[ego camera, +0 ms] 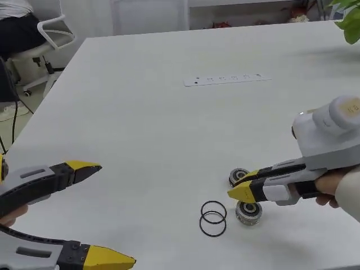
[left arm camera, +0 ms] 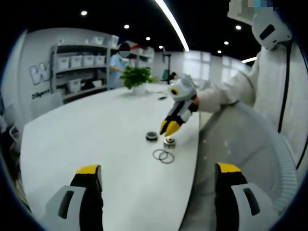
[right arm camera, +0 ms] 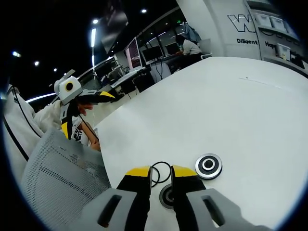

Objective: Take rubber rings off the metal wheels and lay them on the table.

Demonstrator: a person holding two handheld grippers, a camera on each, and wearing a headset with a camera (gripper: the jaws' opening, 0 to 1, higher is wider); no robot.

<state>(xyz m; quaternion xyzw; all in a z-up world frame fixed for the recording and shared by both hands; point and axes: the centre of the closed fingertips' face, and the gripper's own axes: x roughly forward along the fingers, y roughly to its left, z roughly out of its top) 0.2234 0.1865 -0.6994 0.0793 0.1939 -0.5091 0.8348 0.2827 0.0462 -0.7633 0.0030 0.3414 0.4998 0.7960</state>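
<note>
- L gripper (ego camera: 107, 214): you're holding its jaws wide apart, gripping nothing.
- Two rubber rings (ego camera: 212, 218) are lying overlapped on the table (ego camera: 169, 124), just beside the metal wheels (ego camera: 248, 212).
- R gripper (ego camera: 243, 188): you're hovering it over both wheels, jaws narrowly apart.

Two rubber rings (ego camera: 212, 219) overlapping on table (ego camera: 157, 112), toward near right corner. Metal wheel (ego camera: 248, 213) just right of rings. Second wheel (ego camera: 237, 176) behind it, apart. Socket strip (ego camera: 225, 79) mid-table, well behind. Plant (ego camera: 350, 19) at far right corner.
</note>
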